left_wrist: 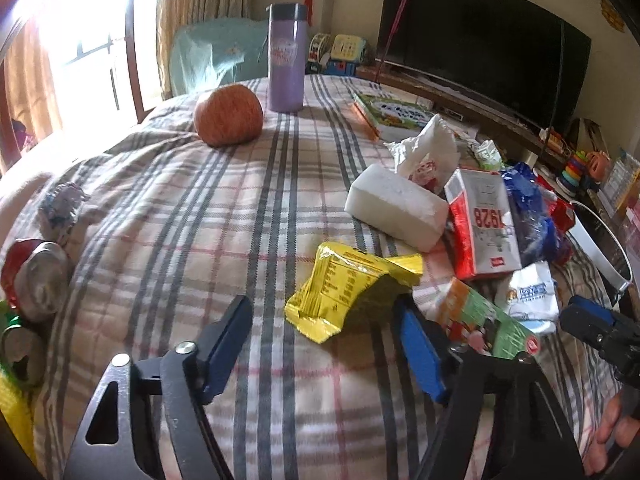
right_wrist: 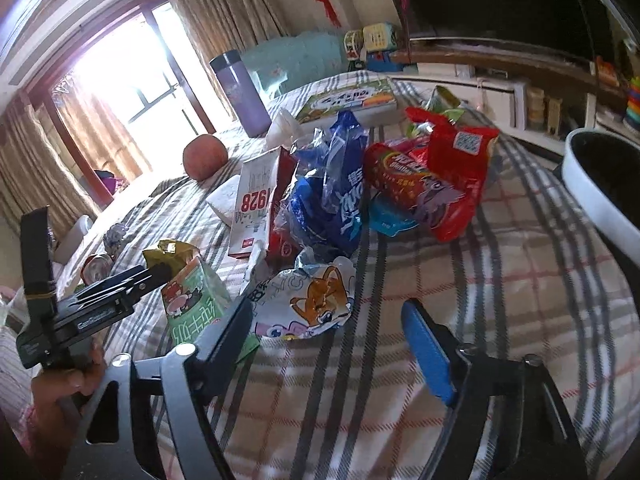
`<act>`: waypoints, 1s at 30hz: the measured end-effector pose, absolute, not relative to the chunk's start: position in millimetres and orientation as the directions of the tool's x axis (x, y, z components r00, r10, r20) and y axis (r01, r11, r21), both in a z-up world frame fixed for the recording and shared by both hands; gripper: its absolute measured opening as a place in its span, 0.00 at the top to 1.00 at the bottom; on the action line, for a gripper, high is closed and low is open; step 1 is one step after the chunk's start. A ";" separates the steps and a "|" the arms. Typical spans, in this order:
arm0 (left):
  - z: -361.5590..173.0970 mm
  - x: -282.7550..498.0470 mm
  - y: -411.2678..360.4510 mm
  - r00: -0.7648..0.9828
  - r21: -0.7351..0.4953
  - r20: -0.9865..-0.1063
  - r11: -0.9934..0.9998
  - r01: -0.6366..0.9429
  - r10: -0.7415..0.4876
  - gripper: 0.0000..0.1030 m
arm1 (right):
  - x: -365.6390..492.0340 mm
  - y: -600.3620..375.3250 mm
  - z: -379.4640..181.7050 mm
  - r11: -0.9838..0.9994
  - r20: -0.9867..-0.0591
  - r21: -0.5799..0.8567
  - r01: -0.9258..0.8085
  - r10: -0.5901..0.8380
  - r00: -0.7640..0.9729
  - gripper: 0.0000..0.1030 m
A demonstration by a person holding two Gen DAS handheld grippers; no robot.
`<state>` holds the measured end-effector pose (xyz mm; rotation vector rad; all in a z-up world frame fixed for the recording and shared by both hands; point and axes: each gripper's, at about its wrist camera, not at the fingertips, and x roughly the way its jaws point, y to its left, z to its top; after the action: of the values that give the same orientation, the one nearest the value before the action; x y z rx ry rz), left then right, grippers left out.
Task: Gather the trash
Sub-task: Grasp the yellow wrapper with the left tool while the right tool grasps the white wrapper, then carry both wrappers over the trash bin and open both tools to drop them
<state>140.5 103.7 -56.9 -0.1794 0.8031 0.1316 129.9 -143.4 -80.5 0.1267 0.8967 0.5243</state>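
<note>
Surface: a plaid tablecloth [left_wrist: 256, 200] in a living room, dark television [left_wrist: 480, 36] behind, bright window to the left.
Trash: a yellow wrapper [left_wrist: 348, 292] lies crumpled in front of the left gripper [left_wrist: 324, 344]; a white fox-print wrapper [right_wrist: 308, 304] lies just ahead of the right gripper [right_wrist: 328, 340]; cartons and blue and red bags are heaped beyond.
Handling: the wrappers look light, thin and crinkly, likely slippery; pinch a raised fold or edge.
Left claw: wide open, holding nothing, right finger touching or just beside the yellow wrapper.
Right claw: wide open, empty.
Bin: a white-rimmed bin [right_wrist: 592, 184] at the table's right edge.
</note>
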 end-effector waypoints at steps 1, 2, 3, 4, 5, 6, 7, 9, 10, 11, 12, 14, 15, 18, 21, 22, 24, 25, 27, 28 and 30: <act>-60.3 145.0 105.7 0.680 -0.119 -0.732 0.976 -0.182 0.037 0.43 | 130.7 -142.9 -81.5 0.863 -0.710 0.327 -0.385 0.493 0.502 0.29; -62.6 148.2 106.6 0.674 -0.127 -0.738 0.976 -0.179 0.028 0.51 | 131.4 -142.5 -82.4 0.858 -0.708 0.336 -0.389 0.502 0.496 0.36; -65.2 151.0 107.4 0.668 -0.136 -0.744 0.975 -0.175 0.016 0.55 | 132.4 -141.3 -83.1 0.853 -0.708 0.342 -0.394 0.509 0.489 0.48; -67.9 153.8 108.1 0.661 -0.143 -0.750 0.975 -0.170 0.005 0.63 | 132.5 -141.1 -83.7 0.846 -0.707 0.351 -0.402 0.521 0.479 0.55; -69.2 154.9 108.5 0.658 -0.144 -0.753 0.975 -0.167 0.001 0.69 | 133.1 -140.4 -84.0 0.842 -0.707 0.356 -0.405 0.526 0.473 0.69; -69.7 155.4 109.1 0.658 -0.145 -0.753 0.975 -0.166 0.000 0.70 | 132.9 -141.1 -84.4 0.848 -0.713 0.347 -0.400 0.515 0.475 0.82; -69.5 155.2 109.1 0.660 -0.143 -0.751 0.975 -0.167 0.003 0.74 | 133.1 -142.6 -84.8 0.849 -0.714 0.347 -0.398 0.514 0.475 0.82; -67.2 152.4 108.4 0.669 -0.141 -0.743 0.976 -0.164 0.005 0.82 | 131.3 -145.6 -83.5 0.841 -0.707 0.365 -0.399 0.529 0.469 0.83; -64.9 150.5 107.9 0.676 -0.137 -0.737 0.977 -0.163 0.009 0.82 | 130.1 -145.4 -82.6 0.841 -0.705 0.363 -0.400 0.529 0.473 0.83; -62.7 147.5 107.1 0.683 -0.136 -0.730 0.977 -0.164 0.013 0.83 | 127.9 -147.0 -80.7 0.841 -0.700 0.361 -0.403 0.530 0.479 0.83; -60.4 143.3 106.0 0.688 -0.136 -0.725 0.977 -0.166 0.016 0.84 | 125.7 -148.8 -78.7 0.840 -0.696 0.362 -0.404 0.532 0.482 0.84; -54.3 135.7 104.7 0.700 -0.142 -0.714 0.976 -0.168 0.017 0.85 | 124.2 -151.5 -75.3 0.840 -0.690 0.359 -0.406 0.532 0.491 0.84; -50.8 132.1 103.4 0.706 -0.146 -0.708 0.975 -0.167 0.015 0.85 | 122.2 -154.3 -73.0 0.842 -0.685 0.357 -0.405 0.531 0.499 0.84; -39.5 122.3 98.1 0.722 -0.154 -0.692 0.976 -0.155 0.006 0.85 | 119.0 -163.2 -67.1 0.844 -0.673 0.359 -0.399 0.530 0.516 0.84; -30.2 116.4 88.5 0.731 -0.158 -0.683 0.978 -0.133 -0.011 0.85 | 116.2 -175.3 -61.7 0.850 -0.663 0.362 -0.383 0.523 0.536 0.84; -27.5 114.7 83.1 0.733 -0.165 -0.680 0.979 -0.119 -0.026 0.85 | 115.2 -179.5 -60.2 0.853 -0.660 0.362 -0.376 0.519 0.542 0.84; -23.9 113.1 73.7 0.733 -0.172 -0.678 0.981 -0.093 -0.049 0.85 | 114.4 -187.1 -58.8 0.856 -0.657 0.366 -0.364 0.515 0.550 0.84; -21.9 113.4 70.0 0.732 -0.172 -0.678 0.982 -0.082 -0.058 0.85 | 113.9 -191.1 -58.4 0.858 -0.656 0.367 -0.358 0.512 0.555 0.84; -18.9 112.7 58.7 0.732 -0.170 -0.677 0.984 -0.051 -0.079 0.85 | 112.6 -201.1 -56.9 0.863 -0.653 0.371 -0.344 0.505 0.564 0.84; -17.3 112.1 51.4 0.731 -0.170 -0.676 0.985 -0.032 -0.093 0.85 | 112.0 -204.8 -56.4 0.865 -0.653 0.371 -0.338 0.502 0.567 0.84; -14.1 114.8 42.9 0.728 -0.168 -0.677 0.986 -0.008 -0.109 0.85 | 110.0 -216.0 -55.4 0.872 -0.652 0.370 -0.322 0.490 0.579 0.84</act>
<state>114.8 42.9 -14.1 -0.1640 0.7542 -0.0560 110.0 -216.0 -55.4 0.2206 0.8266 0.4794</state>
